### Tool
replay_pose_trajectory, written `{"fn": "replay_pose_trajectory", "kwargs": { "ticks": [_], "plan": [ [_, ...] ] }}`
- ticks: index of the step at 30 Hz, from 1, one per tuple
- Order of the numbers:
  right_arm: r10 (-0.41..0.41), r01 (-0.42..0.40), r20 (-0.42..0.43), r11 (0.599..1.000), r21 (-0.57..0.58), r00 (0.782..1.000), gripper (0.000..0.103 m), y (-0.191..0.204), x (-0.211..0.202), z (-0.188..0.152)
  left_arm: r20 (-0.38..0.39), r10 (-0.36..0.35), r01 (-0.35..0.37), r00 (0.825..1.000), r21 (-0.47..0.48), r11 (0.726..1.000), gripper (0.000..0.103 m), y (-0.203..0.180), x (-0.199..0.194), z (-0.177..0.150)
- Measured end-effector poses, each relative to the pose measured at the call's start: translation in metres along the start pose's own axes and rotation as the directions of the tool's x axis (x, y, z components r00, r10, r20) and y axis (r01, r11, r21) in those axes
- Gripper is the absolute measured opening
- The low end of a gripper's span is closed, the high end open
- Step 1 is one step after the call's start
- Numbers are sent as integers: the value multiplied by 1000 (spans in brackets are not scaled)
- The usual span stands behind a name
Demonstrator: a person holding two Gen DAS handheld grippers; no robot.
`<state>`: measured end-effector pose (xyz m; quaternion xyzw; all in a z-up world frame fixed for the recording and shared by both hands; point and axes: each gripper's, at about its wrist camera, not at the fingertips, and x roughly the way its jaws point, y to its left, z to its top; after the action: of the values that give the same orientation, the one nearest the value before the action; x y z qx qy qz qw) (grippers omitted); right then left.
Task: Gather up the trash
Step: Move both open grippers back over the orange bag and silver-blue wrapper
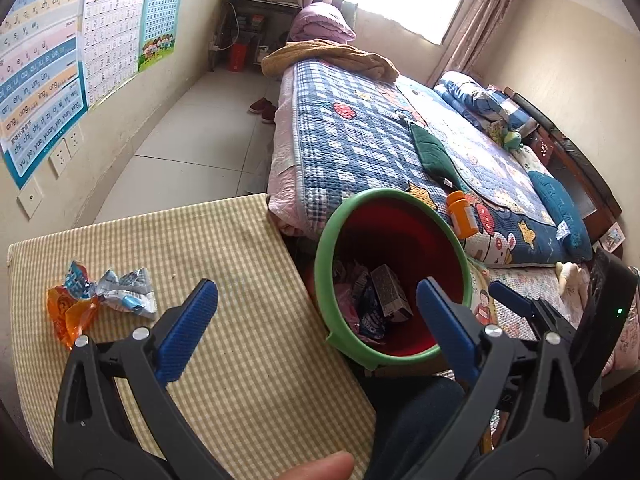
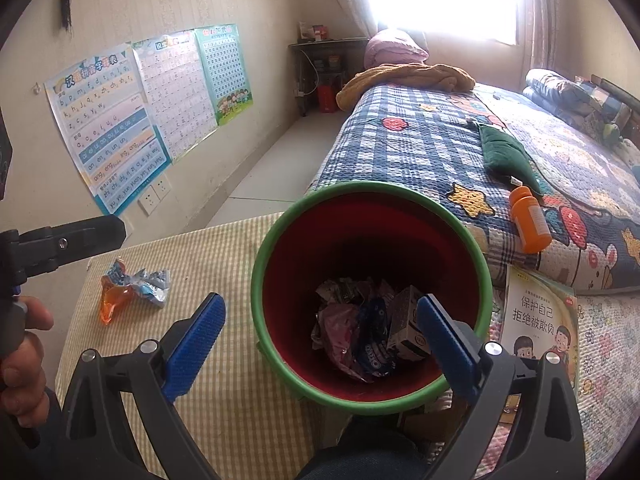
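Observation:
A red bin with a green rim (image 1: 319, 268) (image 2: 256, 280) stands beside a table covered in yellow checked cloth (image 1: 248, 360) (image 2: 208, 248). In the bin lie a pink wrapper (image 2: 340, 332), a blue cookie wrapper (image 2: 372, 344) and a small grey carton (image 1: 390, 294) (image 2: 406, 326). Crumpled orange and blue-silver wrappers (image 1: 100, 296) (image 2: 134, 286) lie on the table's left side. My left gripper (image 1: 316, 284) is open over the table edge and bin rim, holding nothing. Above the bin my right gripper (image 2: 322, 299) is open and empty too.
A bed with a blue checked quilt (image 1: 360, 140) (image 2: 420, 148) runs behind the bin, with an orange bottle (image 1: 462, 214) (image 2: 530, 224) and a green cushion (image 2: 504, 152) on it. A children's book (image 2: 540, 320) lies right of the bin. Posters (image 2: 112, 132) cover the left wall.

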<state>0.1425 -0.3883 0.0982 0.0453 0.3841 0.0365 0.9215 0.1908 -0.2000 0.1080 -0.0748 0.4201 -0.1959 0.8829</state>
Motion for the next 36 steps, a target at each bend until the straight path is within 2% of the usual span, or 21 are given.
{"fn": "replay_pose_trajectory", "kwargs": {
  "ticks": [10, 20, 28, 36],
  "plan": [
    [74, -75, -20, 993, -86, 997, 94, 73, 6, -7, 28, 80, -76, 996, -110, 991, 97, 71, -50, -31],
    [148, -158, -74, 973, -169, 986, 94, 149, 30, -15, 28, 166, -156, 986, -217, 964, 97, 149, -86, -56],
    [182, -207, -127, 952, -223, 975, 94, 197, 57, -17, -7, 210, -202, 978, -291, 935, 97, 204, -92, -71],
    [193, -234, -176, 938, -257, 965, 94, 224, 91, -15, -53, 234, -239, 971, -323, 916, 97, 240, -78, -75]
  ]
}}
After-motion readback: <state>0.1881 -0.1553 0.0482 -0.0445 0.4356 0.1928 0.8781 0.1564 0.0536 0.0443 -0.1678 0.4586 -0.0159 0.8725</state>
